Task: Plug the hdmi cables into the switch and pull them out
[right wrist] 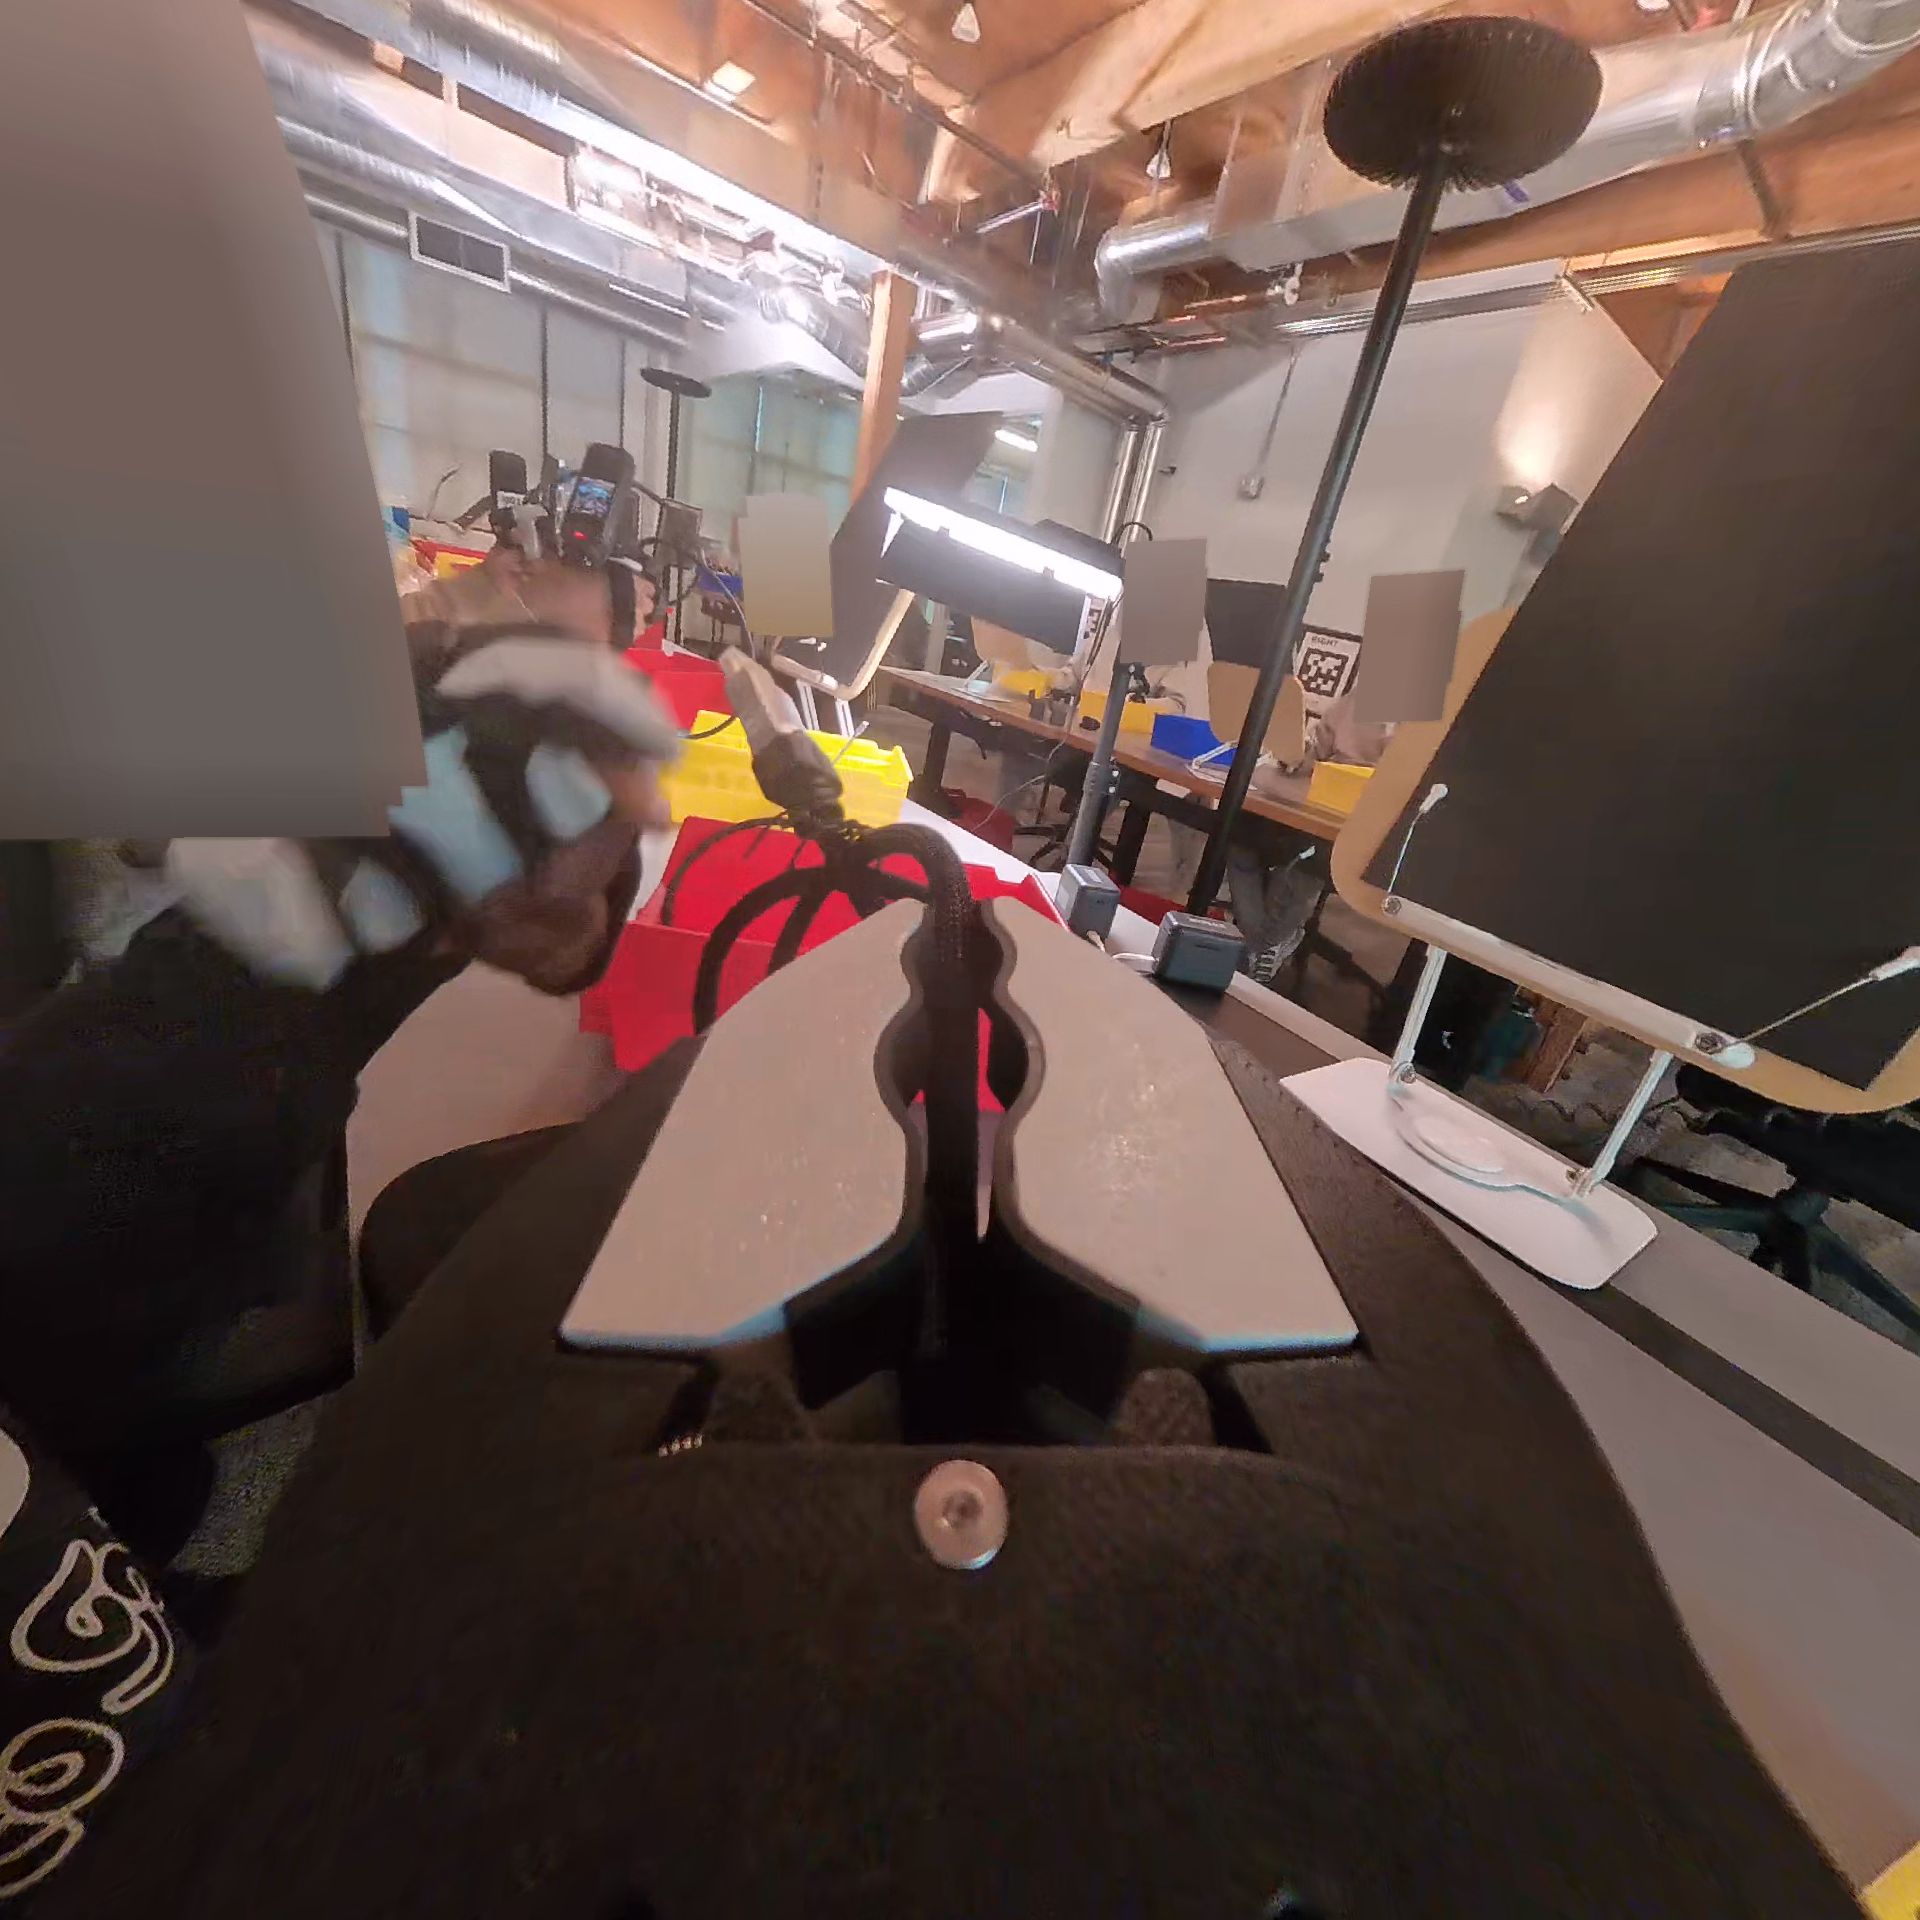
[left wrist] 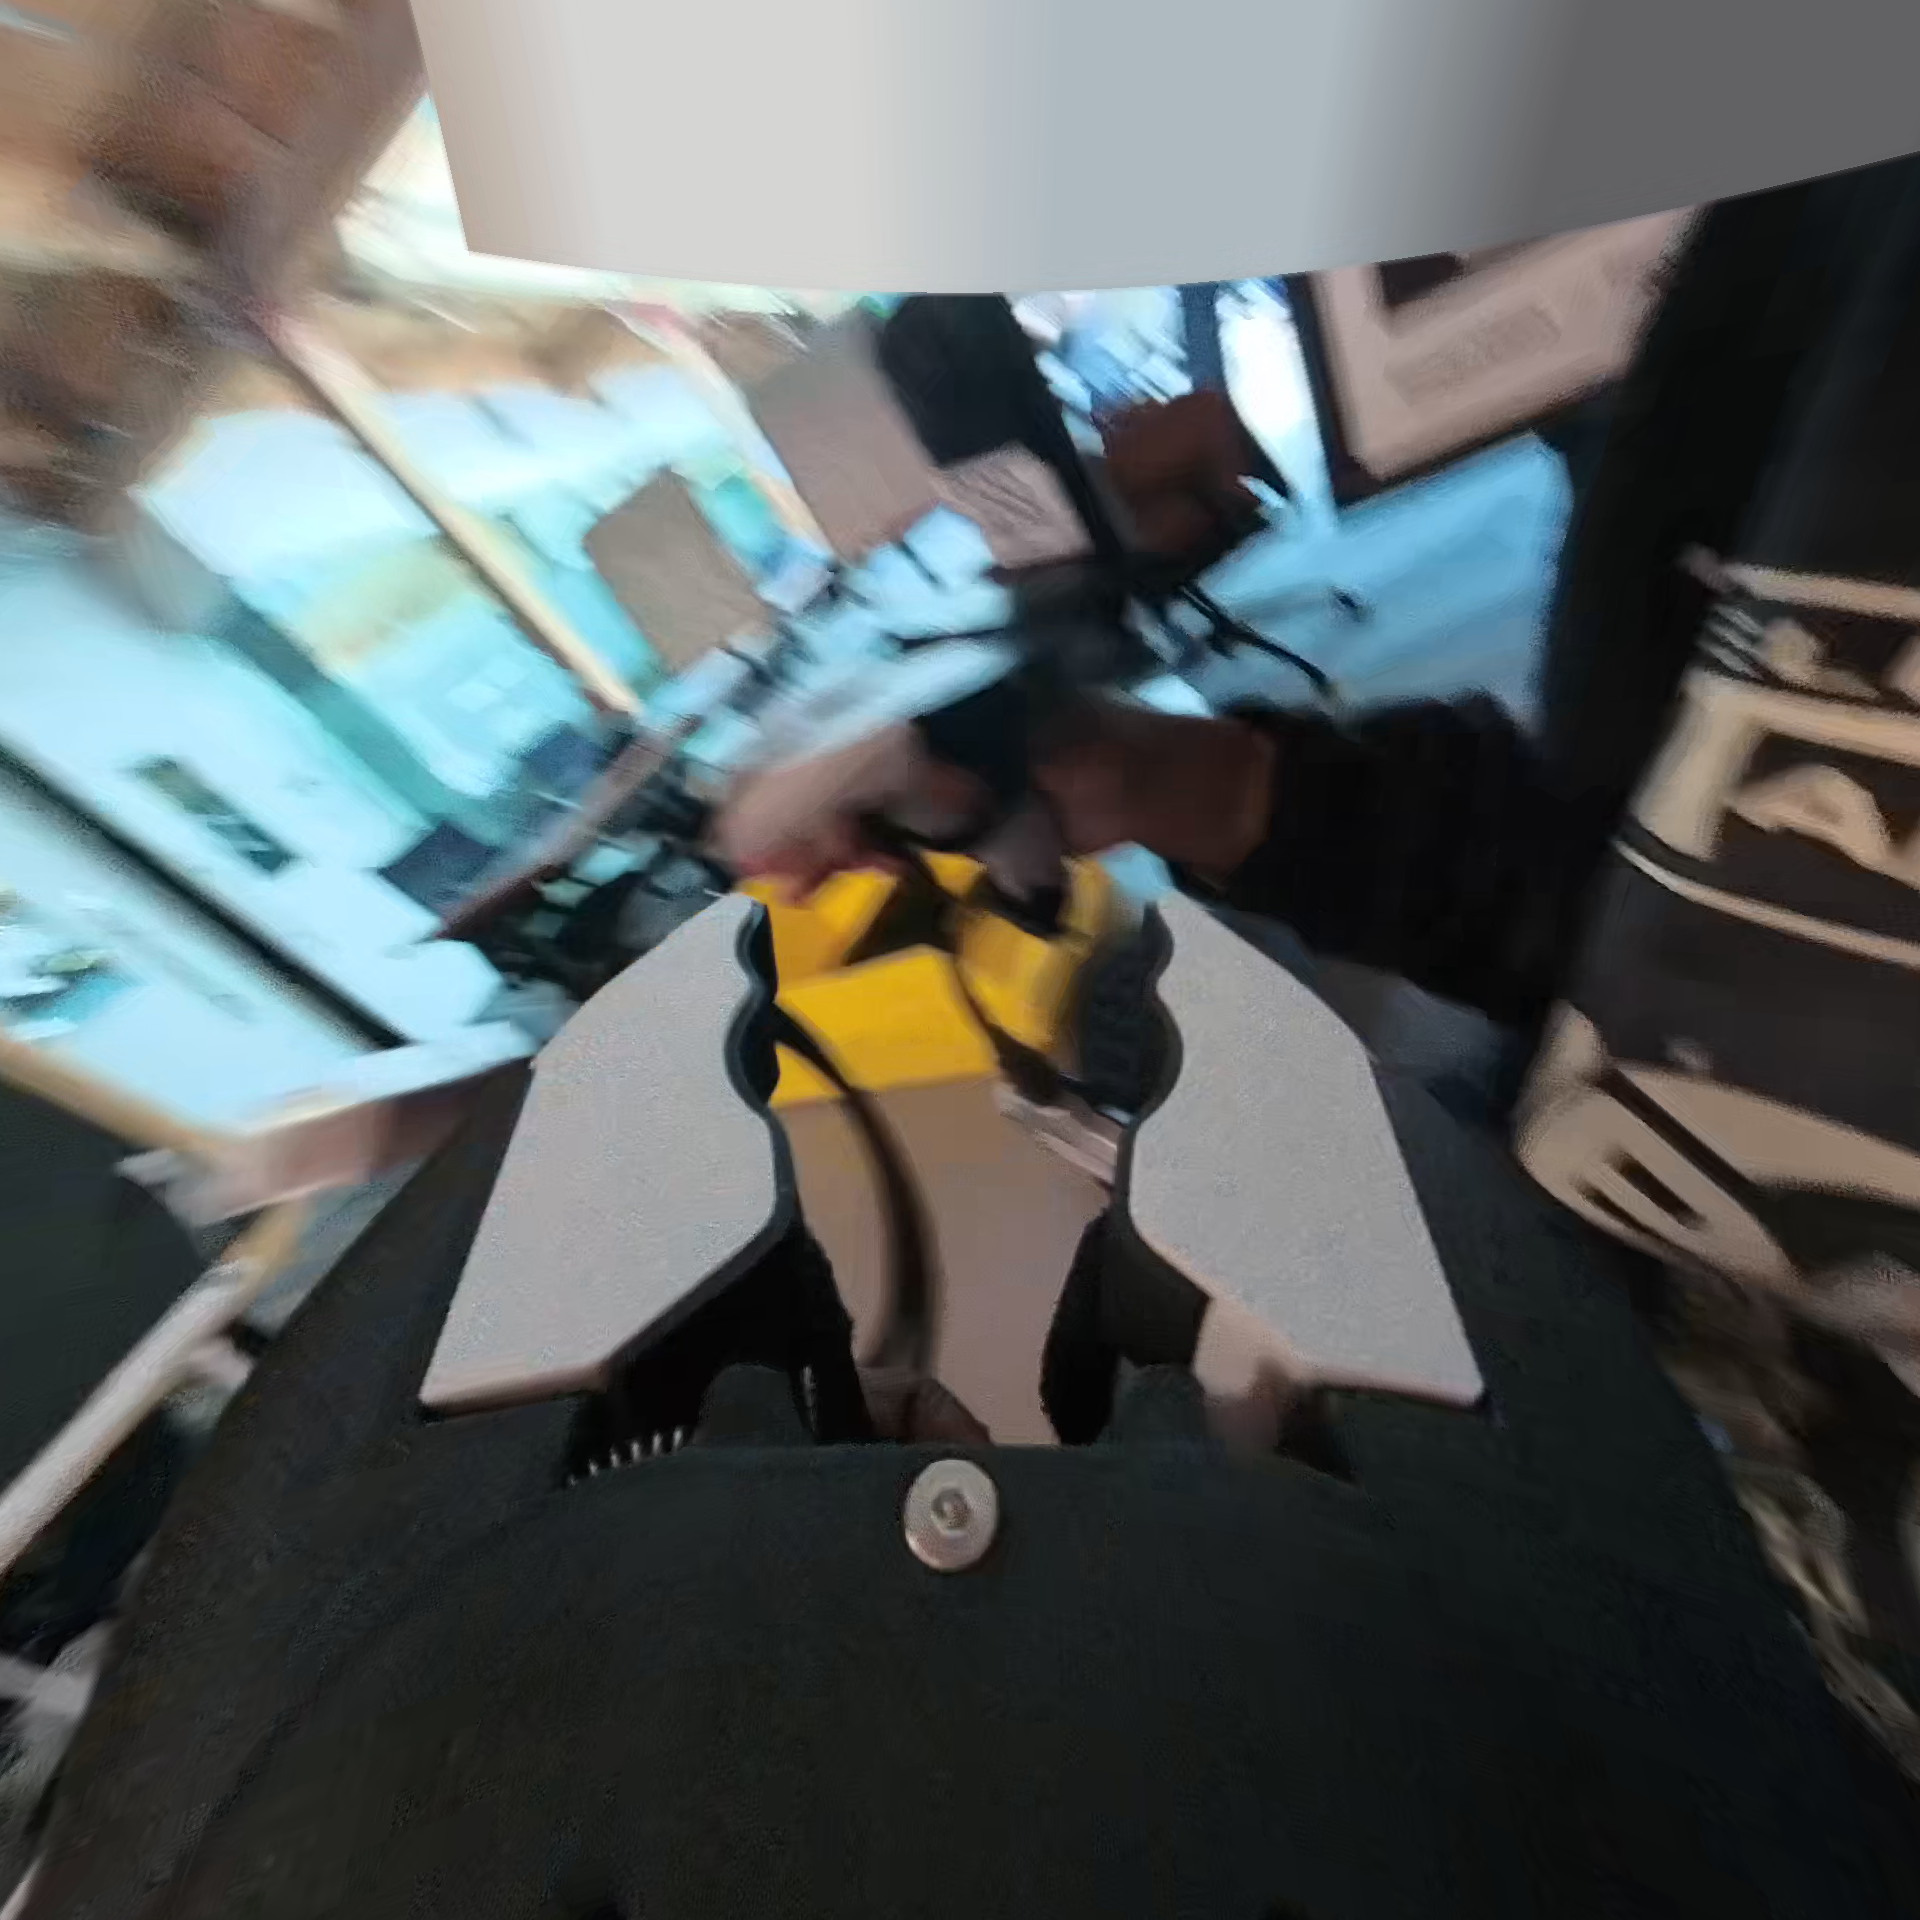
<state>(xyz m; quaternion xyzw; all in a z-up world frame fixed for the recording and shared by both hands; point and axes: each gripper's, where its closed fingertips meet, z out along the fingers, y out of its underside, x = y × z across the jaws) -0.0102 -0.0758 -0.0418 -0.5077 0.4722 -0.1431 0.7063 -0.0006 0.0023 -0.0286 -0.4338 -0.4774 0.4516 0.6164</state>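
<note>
The right gripper (right wrist: 956, 935) is clamping a braided HDMI cable (right wrist: 951, 997), its plug (right wrist: 764, 712) rising over red bins (right wrist: 665, 987). The left gripper (left wrist: 961, 940) is gaping empty above blurred yellow bins (left wrist: 883, 1013); the switch is indiscernible.

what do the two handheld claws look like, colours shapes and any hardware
Both match. The left claw and right claw each have two flat pale grey fingers with wavy, scalloped inner edges lined in black. They sit on a black, felt-like textured body with one silver hex screw at the centre. The person's dark sleeve carries white swirl patterning.
</note>
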